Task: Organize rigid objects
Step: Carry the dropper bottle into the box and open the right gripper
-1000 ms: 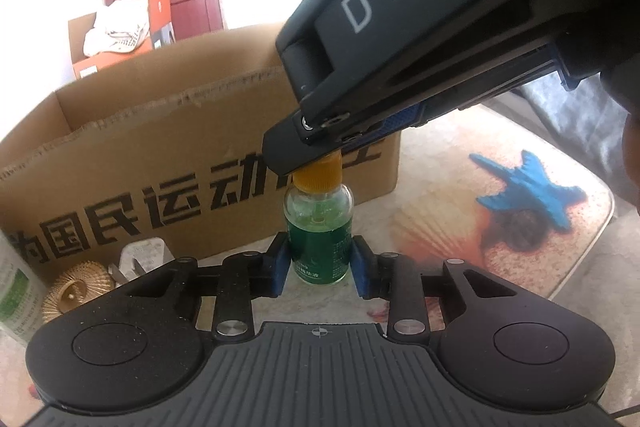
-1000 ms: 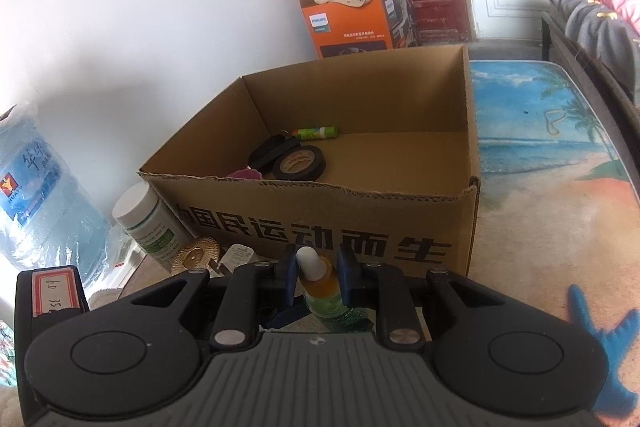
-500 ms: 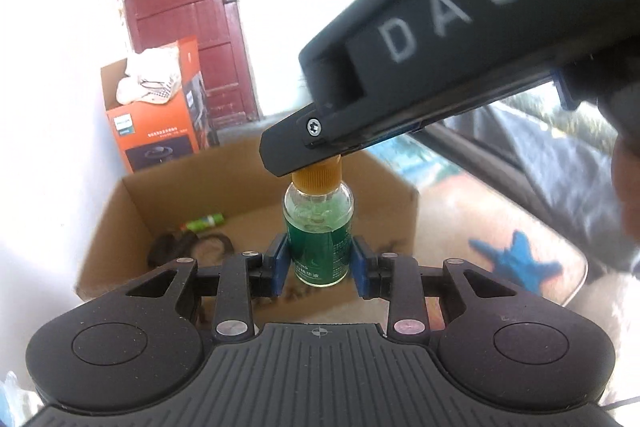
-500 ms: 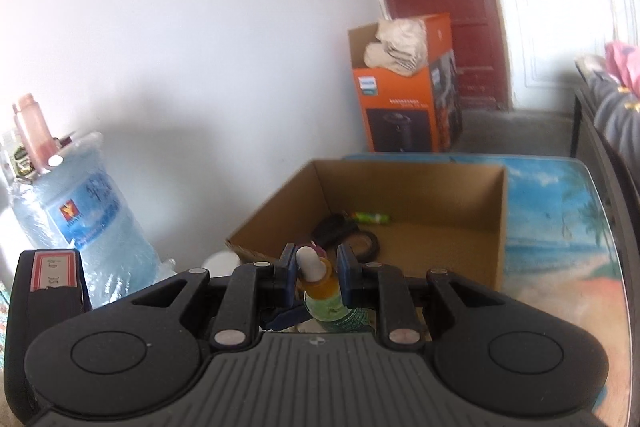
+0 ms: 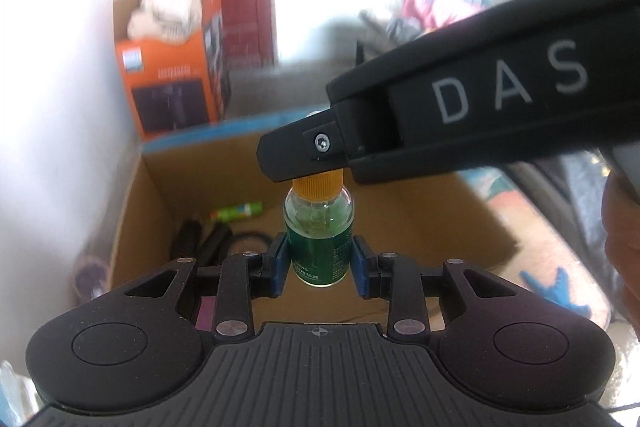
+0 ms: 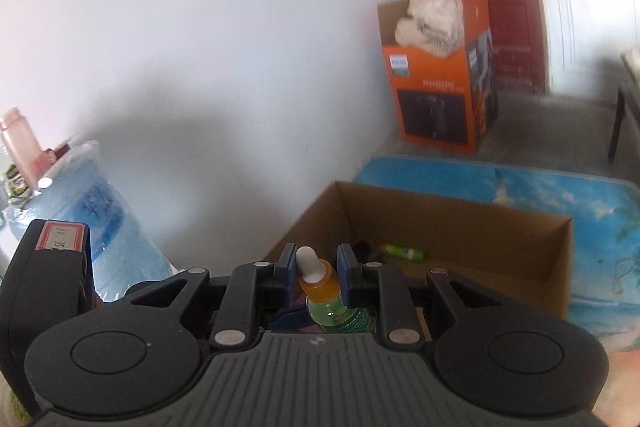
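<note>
holding a small dropper bottle w/ both tools rn, hovering above the open cardboard box. left gripper closed on the glass body, blue pads touching both sides of the green label. right gripper up top, pads either side of the orange cap and white rubber bulb, narrow gap, prob pinching the cap but can't tell for sure if both pads touch.

key relation: bottle upright, long axis vertical, base pointing down toward the box floor. box sits directly under and a bit beyond the bottle. left tool nearer the box floor since it has the lower grip, right one comes in from above at the cap. so next bit looks like a straight lower into the box, then let go, imo.

inside the box, toward its far left corner: a green marker-ish stick, some dark flat thing and a black ring, too blurry to id. rest of the box floor bare cardboard, esp the right half, so plenty of landing room there.

outside the box: beach-print mat under it, orange carton well behind it by the red door, blue water jug off to its left.
</note>
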Available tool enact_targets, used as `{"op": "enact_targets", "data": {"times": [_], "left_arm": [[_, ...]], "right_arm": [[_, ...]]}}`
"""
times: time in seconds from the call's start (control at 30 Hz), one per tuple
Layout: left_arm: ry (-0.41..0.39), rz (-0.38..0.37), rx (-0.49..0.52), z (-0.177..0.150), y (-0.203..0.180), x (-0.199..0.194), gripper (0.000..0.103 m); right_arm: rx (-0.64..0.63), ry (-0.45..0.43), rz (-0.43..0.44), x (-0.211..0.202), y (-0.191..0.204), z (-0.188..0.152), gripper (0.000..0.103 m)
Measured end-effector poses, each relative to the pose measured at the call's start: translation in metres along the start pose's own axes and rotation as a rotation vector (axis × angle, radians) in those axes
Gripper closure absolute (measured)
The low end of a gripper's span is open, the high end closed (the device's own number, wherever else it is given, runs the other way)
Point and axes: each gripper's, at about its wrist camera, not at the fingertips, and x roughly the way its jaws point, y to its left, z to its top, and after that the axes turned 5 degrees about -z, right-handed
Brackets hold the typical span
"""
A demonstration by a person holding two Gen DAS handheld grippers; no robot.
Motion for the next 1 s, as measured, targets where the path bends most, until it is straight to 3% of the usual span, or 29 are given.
{"op": "enact_targets", "data": {"times": [0.23,0.53,0.67,0.83,1.0], "left_arm": [[0.187,-0.019,-0.121,0.0,0.037,0.065,0.072],[0.296,-0.015,-0.19,-0.005,0.055,0.109,0.072],[0.277,-0.008,-0.186,-0.002,0.058,0.107,0.07],[0.26,-0.003,-0.194,-0.003,0.061,0.103,0.064],[0.19,0.004,-0.156,-0.004,0.055,0.082,0.042]], "right_arm": [[0.117,0.157,0.033,0.073,-0.042,-0.004,0.08],[0.174,0.24,0.061,0.115,-0.062,-0.015,0.08],[0.192,0.287,0.066,0.125,-0.065,-0.02,0.078],[0.215,0.279,0.093,0.122,-0.066,-0.023,0.076],[0.238,0.222,0.091,0.101,-0.065,-0.017,0.075]]}}
